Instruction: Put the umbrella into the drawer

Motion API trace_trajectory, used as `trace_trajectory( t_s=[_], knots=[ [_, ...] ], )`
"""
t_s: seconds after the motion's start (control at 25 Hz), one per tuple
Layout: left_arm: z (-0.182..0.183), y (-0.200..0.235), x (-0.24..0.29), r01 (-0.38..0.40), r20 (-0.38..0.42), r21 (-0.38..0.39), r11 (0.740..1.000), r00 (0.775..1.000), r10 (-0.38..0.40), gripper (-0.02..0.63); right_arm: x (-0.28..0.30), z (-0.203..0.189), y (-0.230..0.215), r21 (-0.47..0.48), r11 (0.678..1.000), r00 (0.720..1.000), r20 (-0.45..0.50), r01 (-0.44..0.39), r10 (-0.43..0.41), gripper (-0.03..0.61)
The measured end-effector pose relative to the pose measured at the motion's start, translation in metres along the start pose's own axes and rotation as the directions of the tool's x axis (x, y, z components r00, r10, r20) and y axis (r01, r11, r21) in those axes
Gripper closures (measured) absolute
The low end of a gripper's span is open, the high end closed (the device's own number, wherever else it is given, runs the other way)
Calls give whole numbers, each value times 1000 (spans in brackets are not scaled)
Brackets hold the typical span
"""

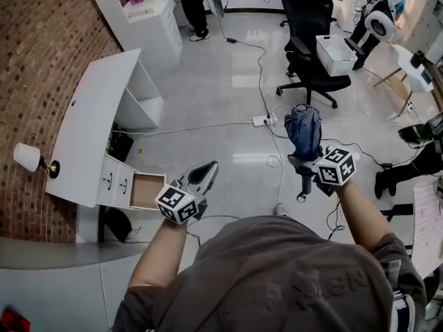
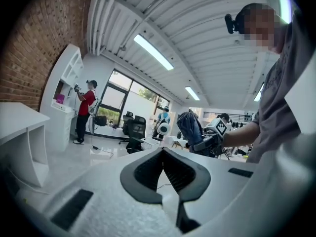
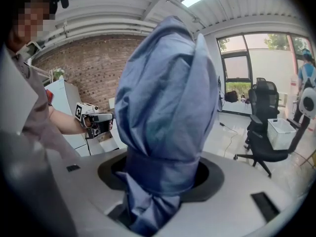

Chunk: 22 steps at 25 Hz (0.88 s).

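Your right gripper [image 1: 305, 164] is clenched round the folded blue fabric umbrella [image 1: 304, 130], which it holds upright, well to the right of the open white drawer with a brown floor [image 1: 144, 191]. Your left gripper [image 1: 205, 173], jaws pressed together on nothing, hangs just right of that drawer. Bring the umbrella above the drawer, tip it flat along the drawer's longer side, and lower it in before loosening. It looks bulky, so the fit may be tight.

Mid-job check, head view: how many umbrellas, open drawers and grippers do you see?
umbrella: 1
open drawer: 1
grippers: 2 (left gripper, right gripper)
Total: 4
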<state>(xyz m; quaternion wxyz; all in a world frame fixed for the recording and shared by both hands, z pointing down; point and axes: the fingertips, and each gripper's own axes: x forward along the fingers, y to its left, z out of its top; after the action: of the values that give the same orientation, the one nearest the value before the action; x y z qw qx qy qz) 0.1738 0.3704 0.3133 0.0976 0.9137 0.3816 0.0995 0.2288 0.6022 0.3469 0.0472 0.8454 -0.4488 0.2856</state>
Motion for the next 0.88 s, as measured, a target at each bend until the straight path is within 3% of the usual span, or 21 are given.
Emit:
trace_trajectory(
  t_s=[0.16, 0.52, 0.68, 0.88],
  knots=[
    [6, 8, 41, -135, 40, -47, 990, 990, 137, 615, 11, 21, -60, -48, 995, 996, -31, -90, 89, 336],
    [18, 5, 90, -356, 84, -144, 923, 925, 370, 615, 42, 66, -137, -162, 946, 958, -111, -282, 266, 336],
    [13, 19, 49, -438, 96, -137, 888, 887, 452, 615, 91, 83, -107, -194, 912, 930, -144, -361, 337, 336],
    [3, 64, -61, -500, 130, -143, 854, 846, 517, 615, 171, 124, -3, -267, 869, 908, -166, -417, 385, 336]
  ],
)
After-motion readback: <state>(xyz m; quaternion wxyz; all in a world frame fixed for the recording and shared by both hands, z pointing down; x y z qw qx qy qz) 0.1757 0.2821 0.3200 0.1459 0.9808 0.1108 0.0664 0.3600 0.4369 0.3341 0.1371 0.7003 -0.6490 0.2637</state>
